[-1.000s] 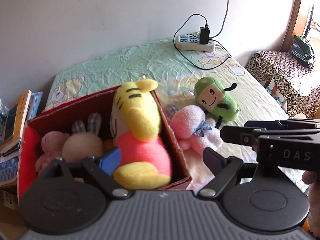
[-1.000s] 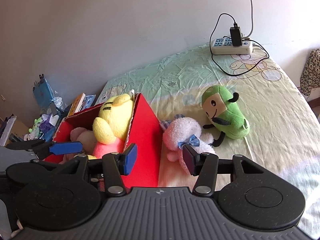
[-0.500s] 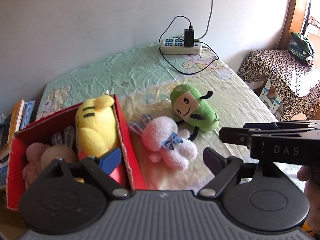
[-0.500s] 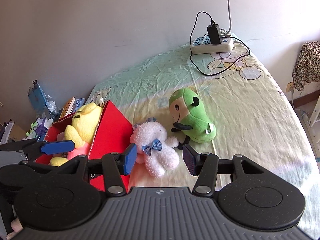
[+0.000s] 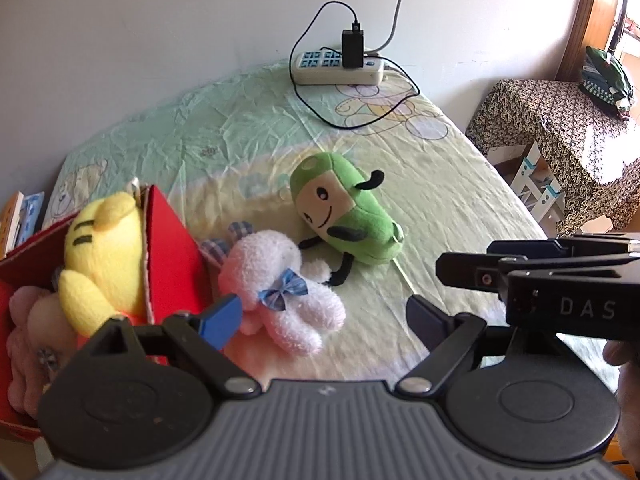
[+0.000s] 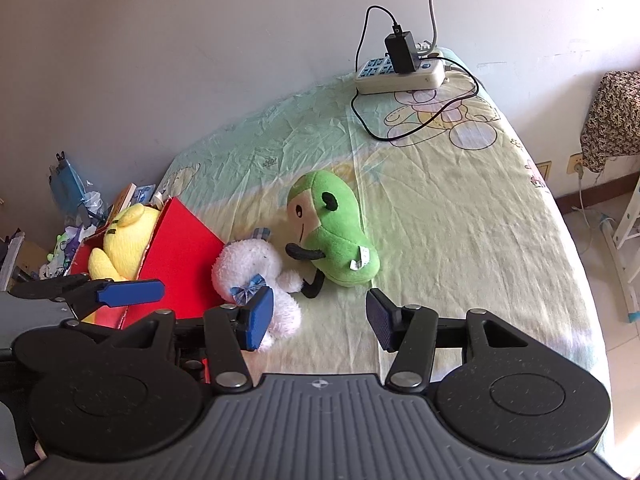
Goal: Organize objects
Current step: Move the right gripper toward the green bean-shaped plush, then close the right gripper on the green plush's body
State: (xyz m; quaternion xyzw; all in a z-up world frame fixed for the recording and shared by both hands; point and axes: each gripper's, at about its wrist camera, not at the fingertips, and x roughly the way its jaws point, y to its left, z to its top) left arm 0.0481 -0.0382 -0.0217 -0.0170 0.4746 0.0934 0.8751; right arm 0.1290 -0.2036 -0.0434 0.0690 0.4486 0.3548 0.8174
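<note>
A red box (image 5: pixel 172 264) stands at the left of the bed and holds a yellow plush (image 5: pixel 104 256) and pink plushes (image 5: pixel 28 328). A pink bunny plush with a blue bow (image 5: pixel 280 292) lies on the sheet right beside the box. A green plush (image 5: pixel 344 216) lies just behind it. My left gripper (image 5: pixel 324 316) is open and empty, above the bunny. My right gripper (image 6: pixel 320 316) is open and empty, just in front of the bunny (image 6: pixel 256 272) and the green plush (image 6: pixel 336 232). The box also shows in the right wrist view (image 6: pixel 176 240).
A white power strip (image 5: pixel 340 68) with a black charger and cables lies at the far end of the bed (image 5: pixel 440 200) by the wall. A side table with a patterned cloth (image 5: pixel 560 128) stands at the right. Books and clutter (image 6: pixel 72 200) lie left of the box.
Both grippers have swung right, away from the box and toward the pink bunny and green plush, which now sit centred in both views. Both stay open.
</note>
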